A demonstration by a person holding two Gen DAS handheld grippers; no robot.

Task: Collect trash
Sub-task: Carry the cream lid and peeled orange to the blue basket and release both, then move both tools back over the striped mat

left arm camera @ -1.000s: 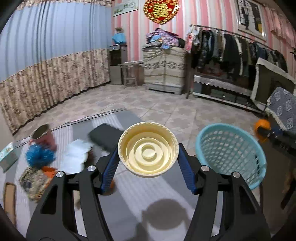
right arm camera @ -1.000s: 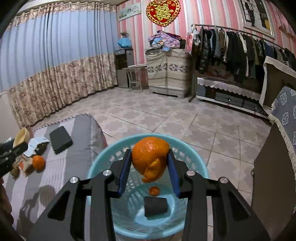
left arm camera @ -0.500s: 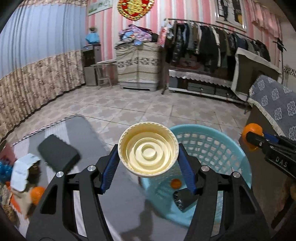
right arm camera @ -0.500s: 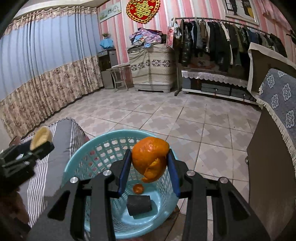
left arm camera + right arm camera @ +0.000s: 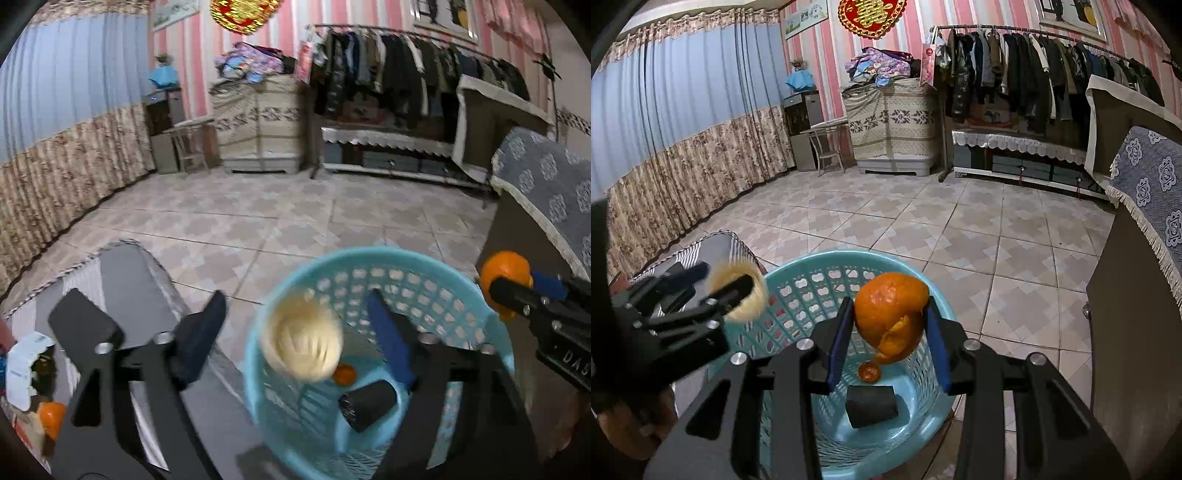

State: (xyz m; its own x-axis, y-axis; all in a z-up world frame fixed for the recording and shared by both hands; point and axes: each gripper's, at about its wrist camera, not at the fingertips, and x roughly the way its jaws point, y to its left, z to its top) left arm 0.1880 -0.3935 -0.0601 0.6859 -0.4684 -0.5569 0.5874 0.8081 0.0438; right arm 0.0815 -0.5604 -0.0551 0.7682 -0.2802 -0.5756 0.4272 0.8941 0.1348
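Over the blue basket [image 5: 369,254] my left gripper [image 5: 295,306] has its jaws opening, and the pads are clear of the cream lid [image 5: 303,339]. That lid is blurred and loose between the fingers, just inside the basket rim. My right gripper [image 5: 888,308] is shut on an orange peel [image 5: 890,317] above the basket [image 5: 831,256]. A black cylinder [image 5: 871,406] and a small orange scrap [image 5: 868,372] lie on the basket floor. In the right wrist view the left gripper [image 5: 720,280] and lid [image 5: 746,302] show at the basket's left rim.
A grey striped mat [image 5: 122,280] left of the basket carries a black flat object [image 5: 81,325], a white carton [image 5: 26,365] and an orange [image 5: 51,415]. A dark cabinet [image 5: 1137,350] under a blue patterned cloth stands close on the right. Tiled floor lies beyond.
My left gripper swung right from the mat to over the basket, then its jaws spread and the lid slipped free. My right gripper kept the orange peel and barely shifted.
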